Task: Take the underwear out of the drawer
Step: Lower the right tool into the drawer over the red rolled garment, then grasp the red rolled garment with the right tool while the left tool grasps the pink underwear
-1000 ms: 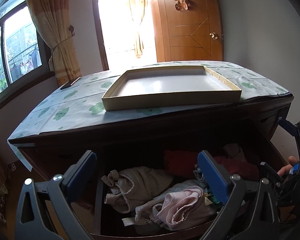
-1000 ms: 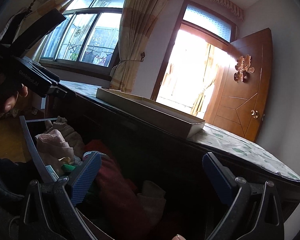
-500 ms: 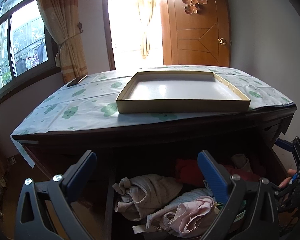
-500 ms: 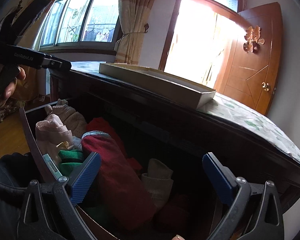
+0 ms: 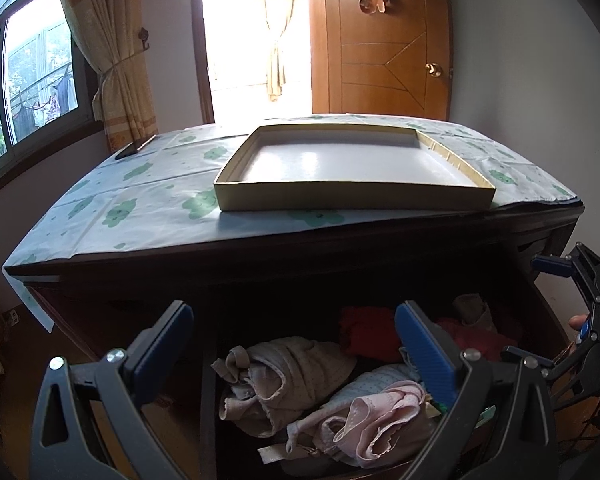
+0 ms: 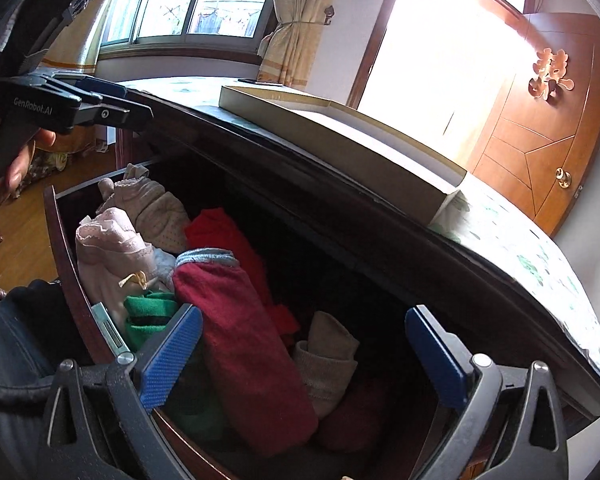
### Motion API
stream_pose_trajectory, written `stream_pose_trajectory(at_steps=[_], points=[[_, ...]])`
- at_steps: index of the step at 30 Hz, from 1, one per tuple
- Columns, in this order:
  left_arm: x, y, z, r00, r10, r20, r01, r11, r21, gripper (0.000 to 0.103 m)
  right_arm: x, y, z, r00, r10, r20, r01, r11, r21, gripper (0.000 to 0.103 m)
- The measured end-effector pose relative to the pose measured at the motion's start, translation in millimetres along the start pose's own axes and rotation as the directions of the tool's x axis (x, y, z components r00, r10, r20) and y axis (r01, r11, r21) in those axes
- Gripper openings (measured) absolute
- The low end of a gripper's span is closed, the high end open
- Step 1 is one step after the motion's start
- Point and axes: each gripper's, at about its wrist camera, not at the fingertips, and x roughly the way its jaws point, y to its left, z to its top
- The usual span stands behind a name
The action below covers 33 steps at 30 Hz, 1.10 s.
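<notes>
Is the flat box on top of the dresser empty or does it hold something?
Empty. The left wrist view shows the flat box with its pale floor bare.

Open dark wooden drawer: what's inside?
The open dark wooden drawer holds a pink lacy garment, beige dotted garment, dark red roll with grey band, green cloth and beige socks. Lower layers are covered.

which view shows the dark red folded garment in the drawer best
The right wrist view: the dark red garment lies full length between the open right gripper fingers. The left wrist view shows only a sliver behind a left gripper finger.
</notes>
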Motion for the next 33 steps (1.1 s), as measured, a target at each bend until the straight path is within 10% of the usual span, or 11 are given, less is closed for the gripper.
stream_pose_trajectory(at_steps=[9, 14, 22, 25, 33], points=[[2, 6, 0, 1.0, -0.015, -0.01, 0.015, 1.0, -0.014, 0.103, 41, -3, 7, 0.964, 0.174, -0.2, -0.165, 0.984, 0.058, 0.1], [5, 6, -2, 0.999, -0.031, -0.024, 0.031, 0.999, -0.021, 0.103, 55, -9, 3, 0.927, 0.278, -0.254, -0.251, 0.959, 0.132, 0.079], [10, -3, -6, 0.996, -0.067, -0.051, 0.067, 0.998, 0.001, 0.103, 75, -11, -5, 0.846, 0.41, -0.34, -0.35, 0.909, 0.226, 0.075], [14, -6, -9, 0.992, -0.101, -0.078, 0.101, 0.995, -0.004, 0.103, 77, -16, -7, 0.819, 0.478, -0.317, -0.398, 0.872, 0.285, 0.045], [23, -16, -18, 0.981, -0.144, -0.129, 0.146, 0.989, 0.013, 0.103, 52, -29, -9, 0.863, 0.466, -0.194, -0.4, 0.866, 0.302, 0.034]])
